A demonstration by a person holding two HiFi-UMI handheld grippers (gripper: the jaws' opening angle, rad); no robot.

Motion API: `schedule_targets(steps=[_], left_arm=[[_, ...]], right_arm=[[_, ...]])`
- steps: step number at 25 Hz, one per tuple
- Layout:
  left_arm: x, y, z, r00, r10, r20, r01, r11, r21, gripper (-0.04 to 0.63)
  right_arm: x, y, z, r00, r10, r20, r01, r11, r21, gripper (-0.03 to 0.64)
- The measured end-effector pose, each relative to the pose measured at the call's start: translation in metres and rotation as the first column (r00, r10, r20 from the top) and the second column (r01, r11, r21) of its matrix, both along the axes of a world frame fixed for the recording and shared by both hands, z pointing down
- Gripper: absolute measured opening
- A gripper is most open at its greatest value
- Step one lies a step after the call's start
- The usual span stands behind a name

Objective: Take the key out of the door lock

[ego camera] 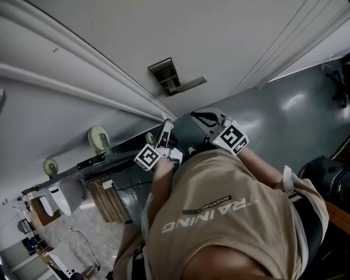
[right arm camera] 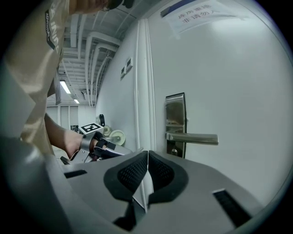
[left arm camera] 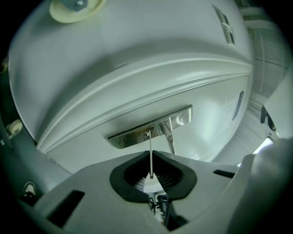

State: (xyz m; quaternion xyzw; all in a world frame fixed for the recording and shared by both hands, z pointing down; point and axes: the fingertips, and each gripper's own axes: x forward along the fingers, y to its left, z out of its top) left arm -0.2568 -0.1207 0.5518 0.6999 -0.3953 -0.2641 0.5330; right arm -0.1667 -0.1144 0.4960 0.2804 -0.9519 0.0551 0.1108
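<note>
A thin metal key [left arm camera: 150, 155] is pinched edge-on in my left gripper [left arm camera: 151, 176], its blade pointing at the keyhole [left arm camera: 146, 133] in the steel lock plate [left arm camera: 137, 136]. In the head view the left gripper [ego camera: 165, 124] stands short of the lock plate [ego camera: 163, 72] and its lever handle [ego camera: 188, 85], so the key is out of the lock. My right gripper [ego camera: 196, 115] hovers beside it, jaws shut with nothing between them [right arm camera: 147, 160]. Ahead of it the right gripper view shows the lock plate [right arm camera: 175, 112], the lever [right arm camera: 192, 138] and the keyhole [right arm camera: 174, 151].
The white door [ego camera: 219, 38] fills the front, its frame mouldings [ego camera: 82, 76] to the left. Two cream wheels [ego camera: 98, 136] and a wooden crate [ego camera: 106, 198] sit low on the left. Grey floor [ego camera: 295, 104] lies to the right. A paper notice [right arm camera: 201, 11] hangs high on the door.
</note>
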Motion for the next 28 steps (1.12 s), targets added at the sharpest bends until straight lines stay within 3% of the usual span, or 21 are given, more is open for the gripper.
schedule_targets(steps=[3,5,9,14,19,24,28], left_arm=[[-0.024,0.016,-0.002,0.974,-0.015,0.228,0.001,0.998,0.064,0.025],[-0.031,0.024,-0.007,0.949,-0.022,0.315,-0.015,0.993,0.113,0.025],[-0.028,0.034,-0.020,0.912,-0.002,0.409,-0.079,0.981,0.180,0.025],[-0.019,0.037,-0.049,0.850,-0.010,0.527,-0.163,0.946,0.282,0.025],[-0.017,0.038,-0.066,0.834,-0.070,0.547,-0.138,0.934,0.331,0.025],[-0.018,0.046,-0.077,0.740,-0.137,0.658,-0.166,0.912,0.376,0.025],[-0.017,0.037,-0.095,0.666,-0.191,0.721,-0.195,0.889,0.415,0.025]], right_arm=[[-0.010,0.013,-0.011,0.999,0.017,0.033,-0.018,1.000,0.019,0.015],[-0.013,0.021,-0.014,0.999,0.018,0.042,-0.019,0.999,0.026,0.014],[-0.007,0.034,-0.008,0.999,0.045,0.022,-0.045,0.999,0.010,0.015],[0.008,0.051,-0.004,0.996,0.088,0.018,-0.088,0.996,-0.017,0.015],[0.015,0.054,-0.010,0.998,0.066,0.000,-0.066,0.998,-0.010,0.014],[0.022,0.042,-0.022,0.998,0.059,-0.004,-0.059,0.998,0.032,0.014],[0.026,0.031,-0.057,1.000,0.012,0.010,-0.014,0.985,0.175,0.014]])
